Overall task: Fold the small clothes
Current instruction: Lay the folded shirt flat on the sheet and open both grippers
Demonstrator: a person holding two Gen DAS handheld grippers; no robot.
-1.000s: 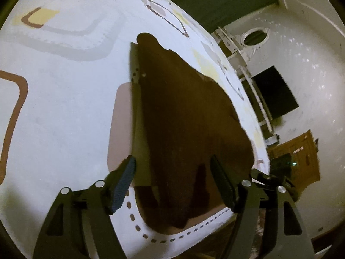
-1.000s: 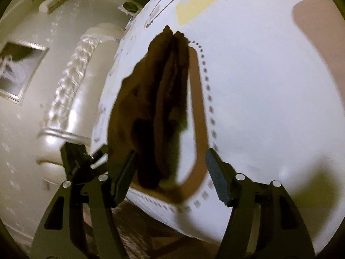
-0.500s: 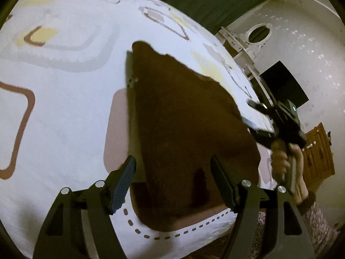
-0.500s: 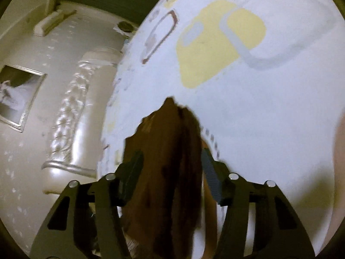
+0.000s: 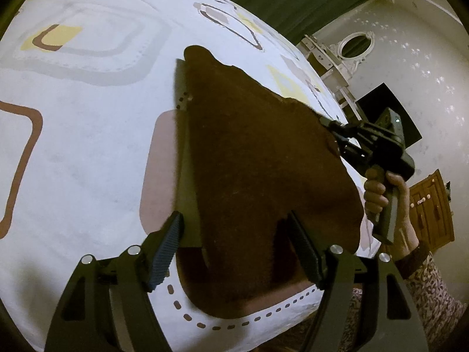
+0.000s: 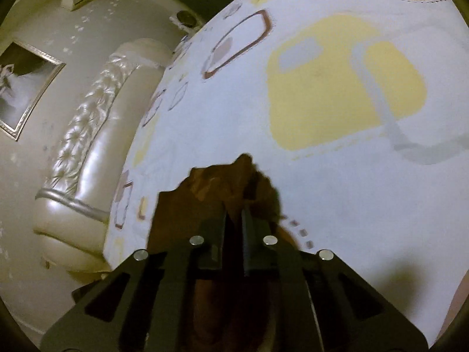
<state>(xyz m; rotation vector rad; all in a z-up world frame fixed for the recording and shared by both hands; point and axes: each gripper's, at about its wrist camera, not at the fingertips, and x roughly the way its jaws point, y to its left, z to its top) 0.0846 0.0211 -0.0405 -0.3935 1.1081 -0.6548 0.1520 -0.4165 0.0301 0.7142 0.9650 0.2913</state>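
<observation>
left gripper: spread wide over cloth, holding nothing | right gripper: pinched on cloth edge | cloth: brown, fuzzy, flat on patterned sheet

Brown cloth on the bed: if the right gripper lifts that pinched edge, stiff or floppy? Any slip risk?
Probably floppy: the brown cloth lies flat on the bedsheet and bunches between the right gripper fingers. Likely light, being thin. Slip looks unlikely, since the pads are ribbed. The left gripper is open above it.
</observation>
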